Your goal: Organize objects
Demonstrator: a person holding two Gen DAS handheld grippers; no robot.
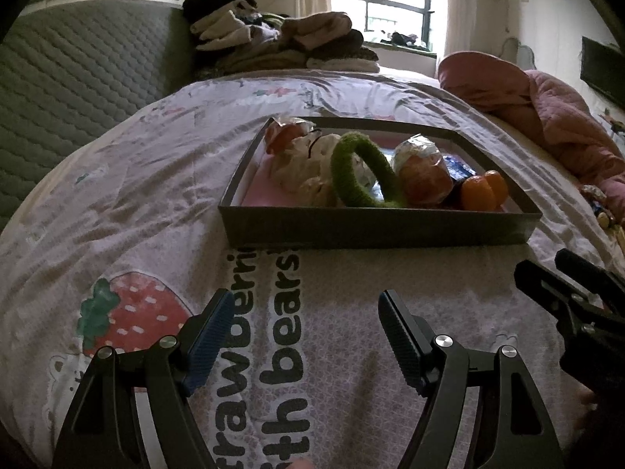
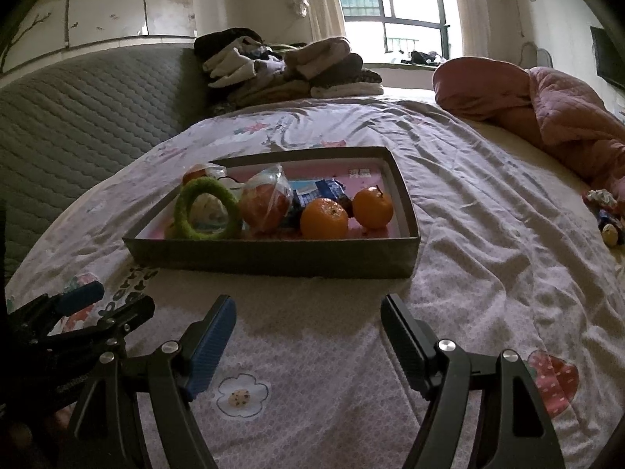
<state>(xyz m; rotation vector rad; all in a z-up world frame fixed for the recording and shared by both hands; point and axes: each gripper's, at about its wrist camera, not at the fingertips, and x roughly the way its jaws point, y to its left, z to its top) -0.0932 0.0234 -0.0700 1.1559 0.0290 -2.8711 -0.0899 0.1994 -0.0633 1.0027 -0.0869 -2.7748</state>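
Empty tool (image 2: 308, 336), tray (image 2: 273, 260), pink quilt (image 2: 547, 113)

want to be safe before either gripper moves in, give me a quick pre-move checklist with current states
1. Left gripper open, nothing between jaws: ok.
2. Right gripper open and empty: ok.
3. Box sits flat on the bedsheet: ok.
4. Two oranges inside the box: ok.
5. Green ring leans upright on other items, may tip: not ok.
6. Small items loose by the pink blanket: not ok.

both tongs, left tongs (image 1: 304, 320) and right tongs (image 2: 308, 324), hang side by side, apparently empty, jaws apart.
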